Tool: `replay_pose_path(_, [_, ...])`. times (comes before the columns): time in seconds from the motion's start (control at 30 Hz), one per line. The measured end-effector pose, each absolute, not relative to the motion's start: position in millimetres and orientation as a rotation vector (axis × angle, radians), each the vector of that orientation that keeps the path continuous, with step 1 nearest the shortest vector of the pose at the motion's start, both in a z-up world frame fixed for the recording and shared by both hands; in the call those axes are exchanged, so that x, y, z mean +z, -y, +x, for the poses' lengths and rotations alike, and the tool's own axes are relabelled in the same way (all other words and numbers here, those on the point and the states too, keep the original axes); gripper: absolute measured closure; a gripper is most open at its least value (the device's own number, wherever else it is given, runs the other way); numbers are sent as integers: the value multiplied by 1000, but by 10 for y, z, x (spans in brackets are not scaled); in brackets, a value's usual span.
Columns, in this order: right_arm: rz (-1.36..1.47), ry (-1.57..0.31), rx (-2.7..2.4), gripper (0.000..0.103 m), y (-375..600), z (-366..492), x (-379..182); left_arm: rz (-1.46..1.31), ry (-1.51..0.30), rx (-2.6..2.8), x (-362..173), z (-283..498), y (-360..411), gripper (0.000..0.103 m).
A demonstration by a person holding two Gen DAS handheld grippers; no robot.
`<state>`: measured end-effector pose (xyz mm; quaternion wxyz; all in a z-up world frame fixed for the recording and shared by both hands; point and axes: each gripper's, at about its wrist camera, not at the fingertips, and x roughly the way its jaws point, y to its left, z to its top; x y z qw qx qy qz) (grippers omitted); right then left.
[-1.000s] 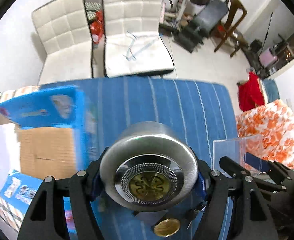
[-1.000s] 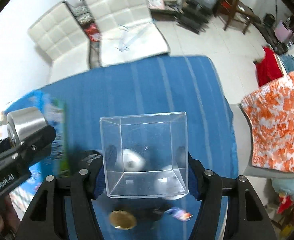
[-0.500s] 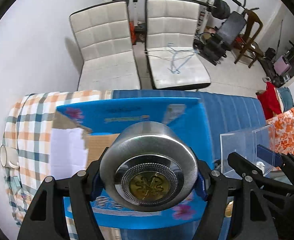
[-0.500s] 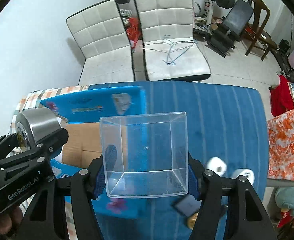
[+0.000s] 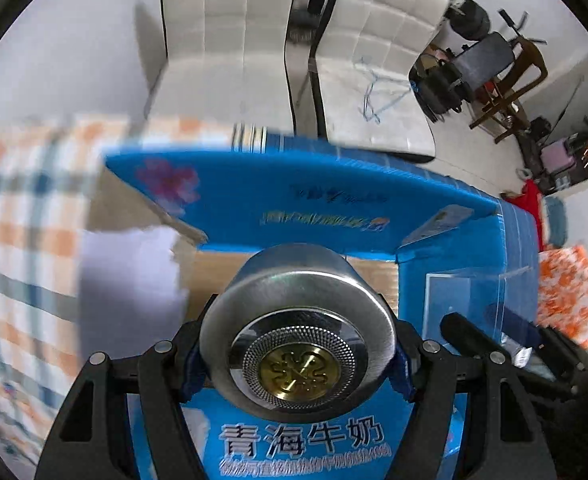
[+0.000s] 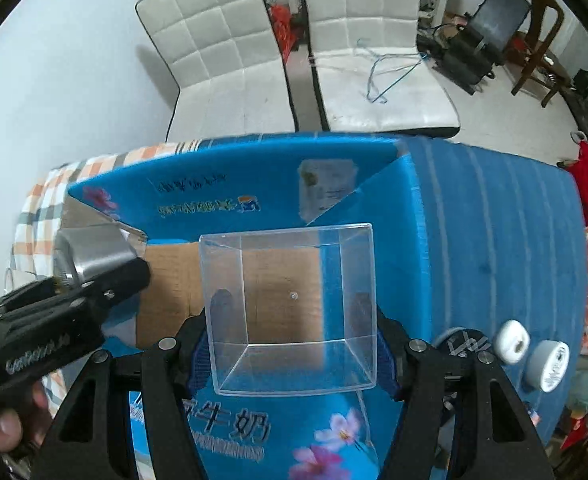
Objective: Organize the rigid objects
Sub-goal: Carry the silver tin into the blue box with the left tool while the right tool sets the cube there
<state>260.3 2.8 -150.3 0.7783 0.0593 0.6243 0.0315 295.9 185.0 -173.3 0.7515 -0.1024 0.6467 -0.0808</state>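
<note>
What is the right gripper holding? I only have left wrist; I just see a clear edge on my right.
Observer: A clear plastic box, empty, clamped between the fingers of the right gripper.
Operator: Where is it relative to the carton?
Observer: In the right wrist view it lines up over the open top of the blue milk carton; the brown cardboard inside shows through it.
Operator: Anything loose on the table?
Observer: Two white rolls lie on the blue striped cloth, right of the carton.
Operator: How does my can look from outside?
Observer: The metal can in the left gripper is at the carton's left end, beside a raised flap.
</note>
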Motion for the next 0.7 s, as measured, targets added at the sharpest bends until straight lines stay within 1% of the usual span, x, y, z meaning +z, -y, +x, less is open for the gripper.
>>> replay_pose_path(0.2, [66,-1416,72,36,-199,2778,-1971,-339,-1526,-198,-2300,3130,-1889,34])
replay_pose_path(0.37, [73,-1441,80,36,-246,2857,-2215,-329,-1551,-246,-2392,3238,-1678,34])
replay_pose_path(0.53, [99,-1452,83,36,-228,2905,-2330,-329,-1574,-282,-2439,3316,-1551,34])
replay_pose_path(0.7, [29,-1472,60,35,-252,2946,-2426,-301,-1608,-272,-2495,3327,-1426,34])
